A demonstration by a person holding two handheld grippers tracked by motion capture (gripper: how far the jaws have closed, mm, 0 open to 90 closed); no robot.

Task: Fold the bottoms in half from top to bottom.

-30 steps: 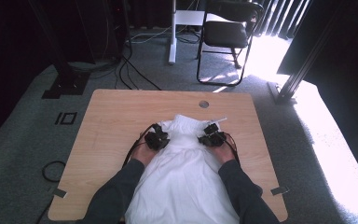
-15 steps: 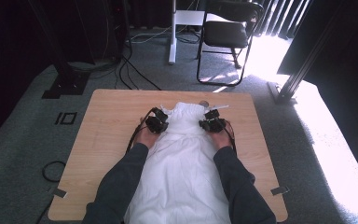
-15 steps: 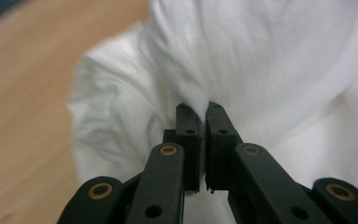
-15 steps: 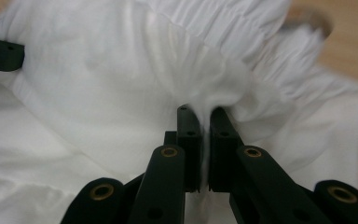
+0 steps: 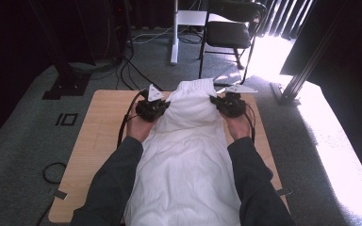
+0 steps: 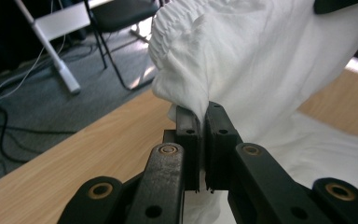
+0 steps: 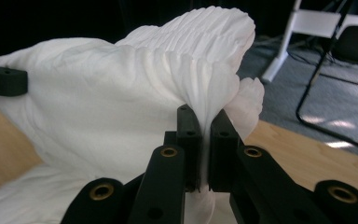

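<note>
The left gripper (image 5: 156, 107) pinches the left side of the white garment (image 5: 188, 155) near its gathered waistband (image 5: 197, 85), jaws clamped on a fold; the right gripper (image 5: 225, 104) nips the right side likewise. For a clean lift, both hands should rise level and apart, keeping the band taut. The garment lies along the table (image 5: 99, 141), long axis running away from the person, waistband pointing far.

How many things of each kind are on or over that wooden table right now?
White garment: 1
Handheld grippers: 2, the left gripper and the right gripper, each clamped on the garment
Total: 3
</note>
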